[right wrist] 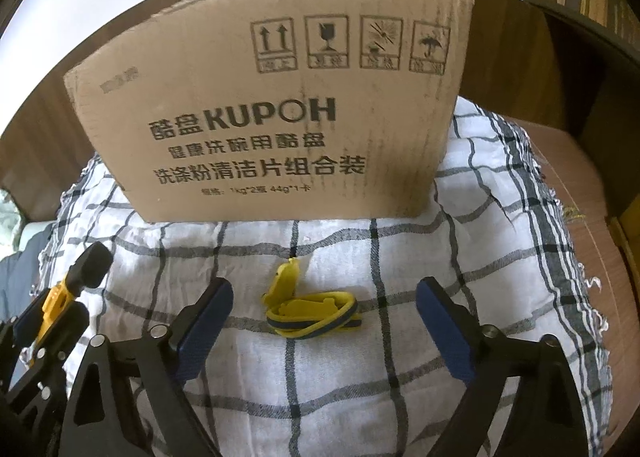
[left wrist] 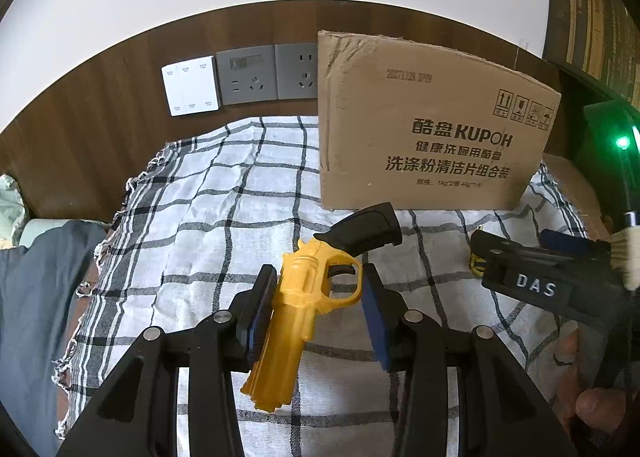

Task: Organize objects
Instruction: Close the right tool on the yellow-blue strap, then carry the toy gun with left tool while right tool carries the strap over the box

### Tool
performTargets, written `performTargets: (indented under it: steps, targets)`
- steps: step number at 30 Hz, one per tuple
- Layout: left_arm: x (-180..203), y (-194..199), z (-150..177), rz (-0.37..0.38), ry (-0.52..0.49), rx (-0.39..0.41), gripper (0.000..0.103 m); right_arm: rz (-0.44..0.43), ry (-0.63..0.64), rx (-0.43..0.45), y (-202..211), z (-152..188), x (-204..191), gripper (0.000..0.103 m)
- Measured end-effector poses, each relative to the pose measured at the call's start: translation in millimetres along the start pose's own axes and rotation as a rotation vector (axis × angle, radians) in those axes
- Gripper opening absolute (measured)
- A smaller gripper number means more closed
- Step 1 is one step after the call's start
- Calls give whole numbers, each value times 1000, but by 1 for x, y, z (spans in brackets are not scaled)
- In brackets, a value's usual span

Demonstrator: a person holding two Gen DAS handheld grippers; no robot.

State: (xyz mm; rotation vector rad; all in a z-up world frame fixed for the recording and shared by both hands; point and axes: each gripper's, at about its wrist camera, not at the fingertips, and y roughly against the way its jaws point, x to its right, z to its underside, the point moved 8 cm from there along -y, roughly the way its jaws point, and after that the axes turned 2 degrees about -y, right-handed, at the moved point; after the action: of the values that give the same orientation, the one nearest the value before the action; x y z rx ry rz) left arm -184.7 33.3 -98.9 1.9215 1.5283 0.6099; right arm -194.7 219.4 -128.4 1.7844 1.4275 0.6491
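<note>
Two grippers work over a checked cloth [right wrist: 332, 377], white with dark grid lines and frayed edges, spread across a surface in front of a dark wood wall panel [left wrist: 100, 129]. On the cloth's far side stands a brown cardboard box [right wrist: 280, 117], upright, printed with KUPOH, Chinese lettering and four handling symbols along its top edge. In the left wrist view the same box sits at the right rear of the cloth, and to its left the panel carries a white switch plate [left wrist: 191, 85] and two grey sockets [left wrist: 272, 73].

Nearer than the box, the left gripper [left wrist: 318, 307] grasps a toy revolver [left wrist: 308, 297]: yellow body and barrel, black grip. Its blue pads press the yellow frame from both sides at the cylinder and trigger guard; the black grip points up and away toward the box, the barrel points down toward the camera. The gun is lifted clear of the cloth. In the right wrist view that gripper and the gun appear at the left edge.

The right gripper [right wrist: 324, 331] has its jaws spread wide with nothing pressed between them. Between and just beyond its blue fingertips [right wrist: 436, 309], a small yellow toy piece with a yellow and dark banded strap [right wrist: 316, 313] lies flat on the cloth, touching neither pad. In the left wrist view the right gripper's black body bears the letters DAS, and only a sliver of the yellow piece shows beside it.
</note>
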Motion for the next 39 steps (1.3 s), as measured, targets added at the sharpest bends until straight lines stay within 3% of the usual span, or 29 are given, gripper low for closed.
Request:
performTargets:
  steps: [3, 11, 15, 20, 39]
  targets:
    - [0, -2, 1, 5, 2, -4, 42, -9, -11, -24, -6, 3, -1, 83]
    - [-5, -4, 3, 2, 10, -8, 42, -33, 6, -38, -12, 4, -9, 81]
    - [-4, -5, 4, 2, 10, -13, 42, -48, -1, -66, -18, 8, -10, 64]
    - [-2, -5, 4, 2, 7, -13, 42, -59, -10, -72, -19, 11, -8, 58]
    - [9, 13, -13, 0, -10, 19, 42, -82, -2, 39, 33, -4, -3, 57]
